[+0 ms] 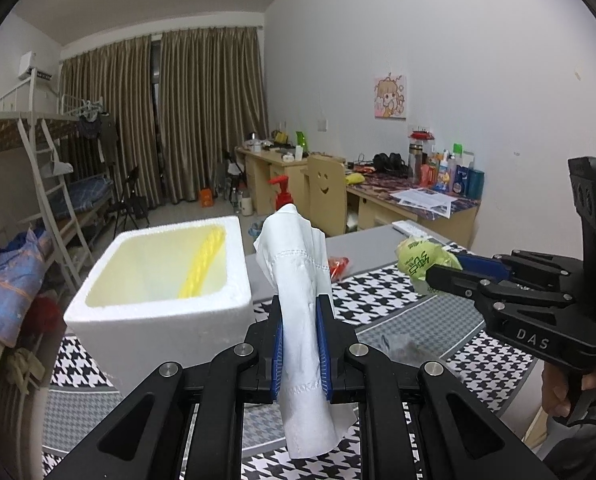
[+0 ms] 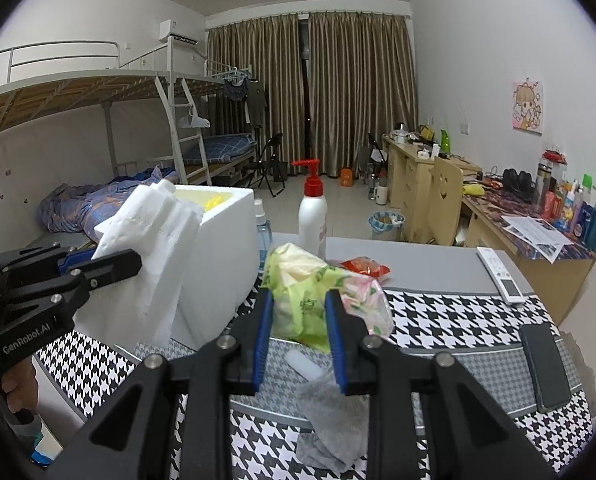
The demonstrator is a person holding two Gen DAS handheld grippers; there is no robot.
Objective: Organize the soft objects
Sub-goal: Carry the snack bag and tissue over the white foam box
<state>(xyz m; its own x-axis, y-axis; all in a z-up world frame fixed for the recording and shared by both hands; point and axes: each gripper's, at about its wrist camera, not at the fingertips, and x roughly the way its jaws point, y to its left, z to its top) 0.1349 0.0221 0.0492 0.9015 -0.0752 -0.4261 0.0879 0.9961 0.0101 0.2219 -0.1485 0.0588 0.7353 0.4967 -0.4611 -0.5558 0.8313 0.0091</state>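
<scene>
- While the left gripper (image 1: 301, 344) clenches a white cloth (image 1: 298, 280) at the lower centre of the left wrist view, a foam box (image 1: 157, 280) stands just to its left.
- At the lower centre of the right wrist view, the right gripper (image 2: 300, 332) clenches a green plastic bag (image 2: 298, 280), above a grey rag (image 2: 332, 420) on the checkered table (image 2: 458, 312).

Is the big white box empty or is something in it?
Not empty. The white foam box is open on top, and a yellow twisted thing lies inside. The left gripper holds a white cloth outside the box.
</scene>
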